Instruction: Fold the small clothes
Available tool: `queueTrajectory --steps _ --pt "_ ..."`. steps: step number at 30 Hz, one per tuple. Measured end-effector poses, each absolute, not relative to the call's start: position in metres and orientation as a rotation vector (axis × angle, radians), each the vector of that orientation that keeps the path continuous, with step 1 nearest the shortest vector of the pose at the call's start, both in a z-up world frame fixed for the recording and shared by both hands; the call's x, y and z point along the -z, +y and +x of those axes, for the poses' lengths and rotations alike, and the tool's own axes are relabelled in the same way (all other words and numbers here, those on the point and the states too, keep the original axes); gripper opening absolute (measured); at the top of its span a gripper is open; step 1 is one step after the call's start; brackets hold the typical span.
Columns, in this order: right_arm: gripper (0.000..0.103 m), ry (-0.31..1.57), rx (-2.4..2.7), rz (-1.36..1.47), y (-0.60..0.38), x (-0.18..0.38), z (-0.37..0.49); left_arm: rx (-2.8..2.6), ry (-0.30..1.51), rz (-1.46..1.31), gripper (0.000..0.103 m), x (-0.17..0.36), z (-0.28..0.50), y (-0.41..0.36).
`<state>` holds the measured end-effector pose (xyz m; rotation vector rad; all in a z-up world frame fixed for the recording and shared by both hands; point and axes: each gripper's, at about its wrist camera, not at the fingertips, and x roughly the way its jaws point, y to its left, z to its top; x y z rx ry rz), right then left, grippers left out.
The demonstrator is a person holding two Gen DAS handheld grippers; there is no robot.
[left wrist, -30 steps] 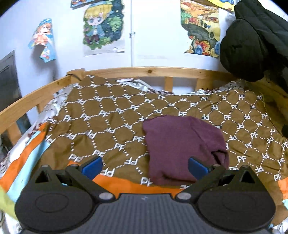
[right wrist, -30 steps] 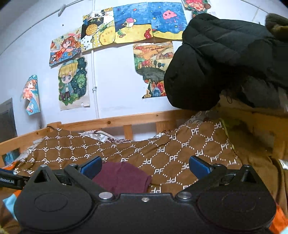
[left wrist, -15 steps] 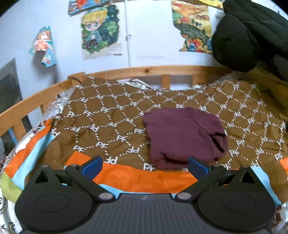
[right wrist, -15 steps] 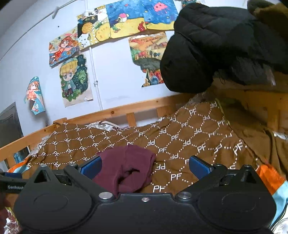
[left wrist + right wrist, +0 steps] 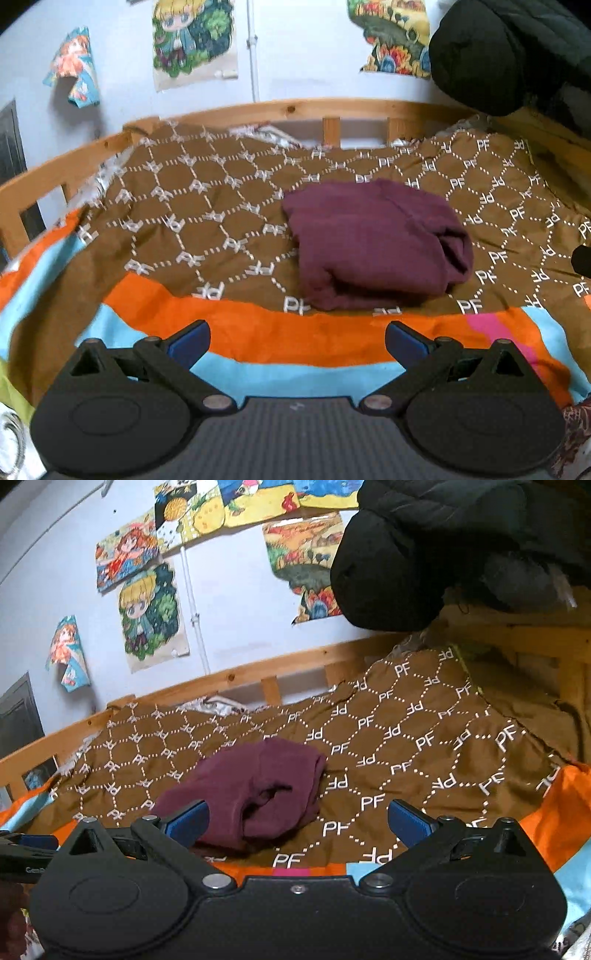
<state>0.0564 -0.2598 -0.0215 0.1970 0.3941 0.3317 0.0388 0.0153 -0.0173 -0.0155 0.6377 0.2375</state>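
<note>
Left claw (image 5: 297, 341) and right claw (image 5: 297, 821) are held spread, empty, above the bed's near edge. Maroon garment (image 5: 373, 251) lies folded mid-bed on the quilt (image 5: 192, 221). Risk judged: a one-layer pinch would undo the fold.

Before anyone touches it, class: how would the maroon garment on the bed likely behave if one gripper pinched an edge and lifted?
The maroon garment would probably drape limply: it lies in soft rolled folds. The bundle may well unfold, since nothing visibly holds its layers together. It likely would not slide easily; it rests on the cloth patterned blanket.
</note>
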Motion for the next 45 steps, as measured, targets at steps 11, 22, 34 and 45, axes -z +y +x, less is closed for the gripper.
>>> queueTrajectory --steps 11,22,34,45 --pt "0.102 0.425 -0.302 0.175 -0.2588 0.0291 0.061 -0.21 0.642 -0.044 0.103 0.0222 0.0409 0.0162" --pt "0.102 0.416 -0.293 0.159 -0.2568 0.0298 0.058 -0.218 0.642 -0.072 0.103 0.0225 0.0399 0.0187" --pt "0.102 0.415 -0.295 0.158 -0.2563 0.03 0.0577 -0.225 0.648 -0.095 0.103 0.0233 0.0397 0.0207" --pt "0.102 0.415 -0.294 0.158 -0.2563 0.0299 0.0574 -0.231 0.652 -0.103 0.103 0.0238 0.0392 0.0217"
